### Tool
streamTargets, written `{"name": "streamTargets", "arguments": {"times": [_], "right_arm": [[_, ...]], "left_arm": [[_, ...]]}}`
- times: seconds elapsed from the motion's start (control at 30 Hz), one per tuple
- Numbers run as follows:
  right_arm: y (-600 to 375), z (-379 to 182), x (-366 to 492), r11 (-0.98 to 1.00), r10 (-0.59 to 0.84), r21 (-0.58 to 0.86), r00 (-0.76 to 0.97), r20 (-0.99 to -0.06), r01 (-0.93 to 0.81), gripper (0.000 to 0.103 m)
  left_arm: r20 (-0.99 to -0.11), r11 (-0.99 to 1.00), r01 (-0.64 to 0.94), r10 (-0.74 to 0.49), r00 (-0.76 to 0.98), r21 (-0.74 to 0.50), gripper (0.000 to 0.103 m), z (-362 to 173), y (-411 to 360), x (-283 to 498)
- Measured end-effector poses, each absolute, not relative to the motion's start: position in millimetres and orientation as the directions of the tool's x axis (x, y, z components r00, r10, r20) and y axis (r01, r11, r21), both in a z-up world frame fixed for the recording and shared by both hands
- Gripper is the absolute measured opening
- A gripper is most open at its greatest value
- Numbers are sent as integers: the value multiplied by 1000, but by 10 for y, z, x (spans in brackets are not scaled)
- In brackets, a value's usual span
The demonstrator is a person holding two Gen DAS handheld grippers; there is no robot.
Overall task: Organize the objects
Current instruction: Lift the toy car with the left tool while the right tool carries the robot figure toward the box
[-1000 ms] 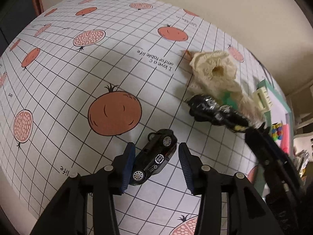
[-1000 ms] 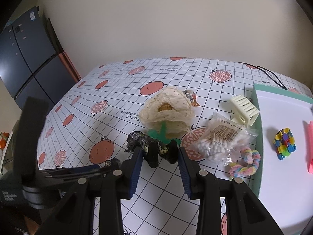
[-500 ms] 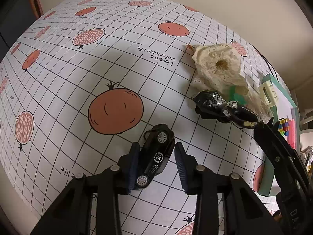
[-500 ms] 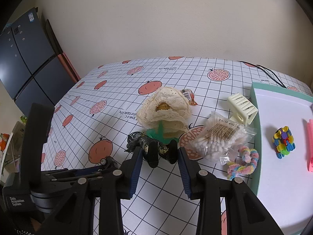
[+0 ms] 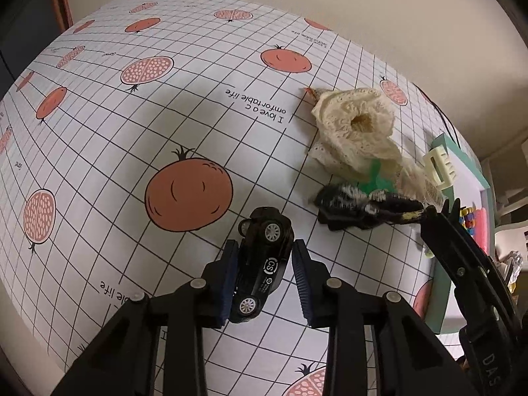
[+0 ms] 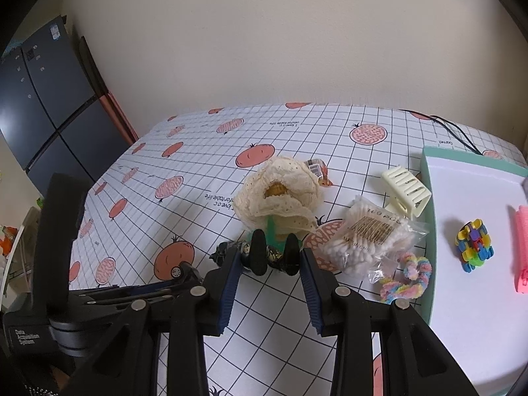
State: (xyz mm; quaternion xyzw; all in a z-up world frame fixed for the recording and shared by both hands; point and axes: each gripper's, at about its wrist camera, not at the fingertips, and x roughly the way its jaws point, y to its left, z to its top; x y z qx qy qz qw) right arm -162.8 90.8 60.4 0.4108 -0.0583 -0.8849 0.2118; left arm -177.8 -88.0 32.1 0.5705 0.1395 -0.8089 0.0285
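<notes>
1. Our left gripper [image 5: 264,277] has its jaws narrowly apart around the black toy car [image 5: 262,262]; the left pad touches it, the right pad shows a sliver of gap, so we cannot tell a firm grip.
2. Our right gripper [image 6: 269,277] stands open, astride a black hair accessory [image 6: 264,254] near the table's [image 5: 99,165] middle.
3. Beyond lie the lace fabric [image 6: 280,198], cotton swabs [image 6: 369,234], and the tray [image 6: 462,198] at the right edge.

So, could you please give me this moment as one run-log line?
left gripper: straddling black toy car, jaws not fully shut | right gripper: open around black figure | tray: partly filled
</notes>
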Motion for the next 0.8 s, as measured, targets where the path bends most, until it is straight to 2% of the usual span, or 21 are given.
{"name": "streamTargets", "arguments": {"times": [0.47,0.8], "right_arm": [[1109,888,-1601,-900,-435,302,-626,-647,313,39],[1557,1074,-1618,-918,-389,318,-687,-614,236,39]], "left_arm": [[-899,-957,196,116,-423,-215,34,568,-807,-1773],[-869,-955,154,157,-469,-255,34,706,-638,-1799]]}}
